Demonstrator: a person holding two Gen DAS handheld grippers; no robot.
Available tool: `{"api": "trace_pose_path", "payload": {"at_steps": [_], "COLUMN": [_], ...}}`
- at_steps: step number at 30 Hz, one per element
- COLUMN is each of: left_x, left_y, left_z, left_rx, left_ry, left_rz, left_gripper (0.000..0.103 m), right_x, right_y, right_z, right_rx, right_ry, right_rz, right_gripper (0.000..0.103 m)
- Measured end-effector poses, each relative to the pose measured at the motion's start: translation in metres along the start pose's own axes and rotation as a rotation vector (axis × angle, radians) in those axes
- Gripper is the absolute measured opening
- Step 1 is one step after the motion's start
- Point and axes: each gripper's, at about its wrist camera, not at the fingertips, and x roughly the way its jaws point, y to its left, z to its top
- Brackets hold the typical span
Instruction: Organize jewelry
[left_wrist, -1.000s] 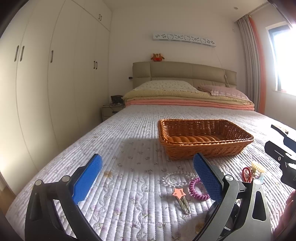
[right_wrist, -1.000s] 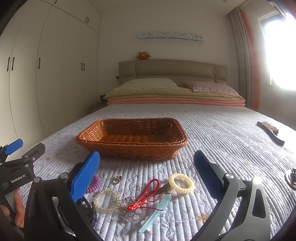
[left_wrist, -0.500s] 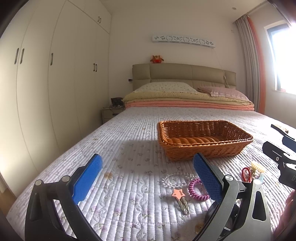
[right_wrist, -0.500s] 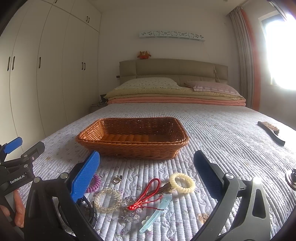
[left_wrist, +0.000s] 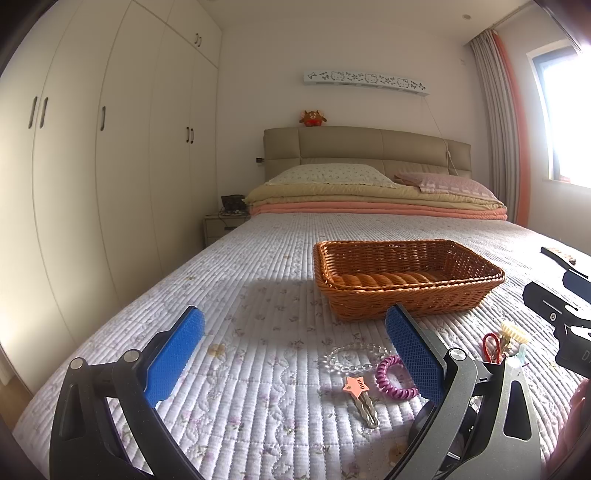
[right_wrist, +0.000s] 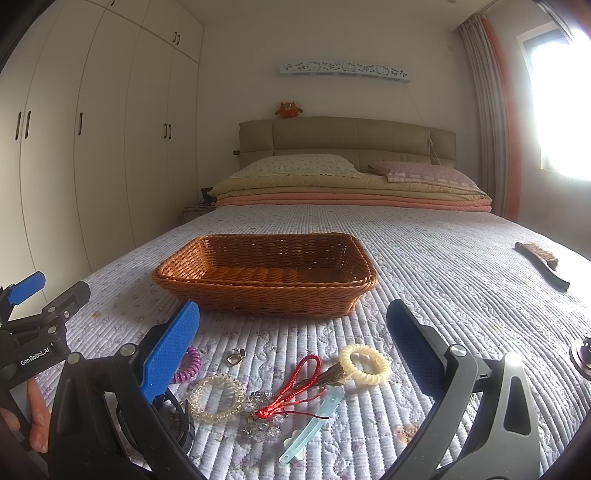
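Nearest to the cameras, both tools are spread wide and carry nothing. The left gripper (left_wrist: 295, 349) hangs over the quilted bed (left_wrist: 258, 258) near its foot edge, and the right gripper (right_wrist: 291, 341) hangs beside it, with the jewelry lying between and below its blue fingers (right_wrist: 168, 349).

All the pieces rest on the quilt near the foot edge, in front of the basket. In the right wrist view there is a light blue hair clip (right_wrist: 314, 424) closest, then a clear crystal bracelet (right_wrist: 264, 417) under a red cord (right_wrist: 299, 384), and a pale beaded bracelet (right_wrist: 216, 397) to the left of them. A cream spiral hair tie (right_wrist: 364, 363) lies a little farther, touching the end of the cord. A purple spiral hair tie (right_wrist: 188, 365) is partly hidden behind the left finger, and a small metal ring (right_wrist: 235, 357) lies apart, nearer to the basket. In the left wrist view a pink star clip (left_wrist: 360, 395) also lies just beside the purple tie.

Farther on, the wicker basket (right_wrist: 266, 295) stands near the middle of the bed, and as far as its inside can be seen, it holds nothing. A dark brush (right_wrist: 543, 264) lies near the right edge.

So the task seems to be at its very beginning: no piece is picked, and all of them are left to be moved, probably into the basket.
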Motion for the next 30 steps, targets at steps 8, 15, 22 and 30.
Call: {"api": "trace_pose_path", "payload": {"at_steps": [8,15,22,30], "left_x": [0.0001,0.0000,0.0000,0.0003], "left_y": [-0.0004,-0.0005,-0.0006,0.0003], "left_z": [0.0001,0.0001,0.0000,0.0002], "left_rx": [0.000,0.000,0.000,-0.007], "left_ry": [-0.001,-0.001,-0.001,-0.001], "left_rz": [0.000,0.000,0.000,-0.007], "left_gripper": [0.096,0.096,0.096,0.096], "right_x": [0.0000,0.0000,0.0000,0.0002], "right_y": [0.0003,0.0002,0.0006,0.0007], "right_z": [0.0003,0.0003,0.0002,0.0002], "right_rx": [0.000,-0.001,-0.001,-0.002], "right_ry": [0.000,0.001,0.001,0.001], "right_rz": [0.000,0.000,0.000,-0.007], "right_gripper": [0.097,0.097,0.097,0.097]}}
